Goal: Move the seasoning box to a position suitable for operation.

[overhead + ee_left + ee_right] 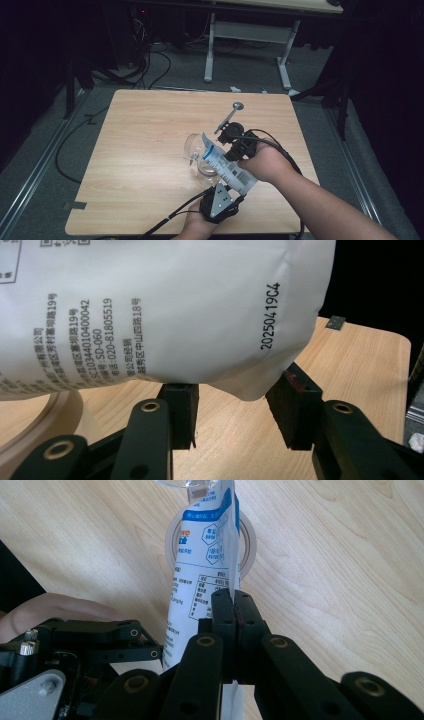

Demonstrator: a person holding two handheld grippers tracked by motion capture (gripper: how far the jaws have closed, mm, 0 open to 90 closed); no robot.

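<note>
On my left gripper view the white pouch (165, 310) carries a black stamped code, 20250419C4, at about three o'clock on its face. Toward nine o'clock I read sideways print: SC10344010400042, SD-060 and 020-81805519, beside lines of Chinese characters ending in 19号 and 18号. From the high view I make out a barcode on the pouch (227, 167), its digits too small to read.

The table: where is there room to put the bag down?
The table is bare along its left half and far edge behind the metal spoon. It is crowded at the near middle, where both grippers, the white bag and the clear glass bunch together.
</note>
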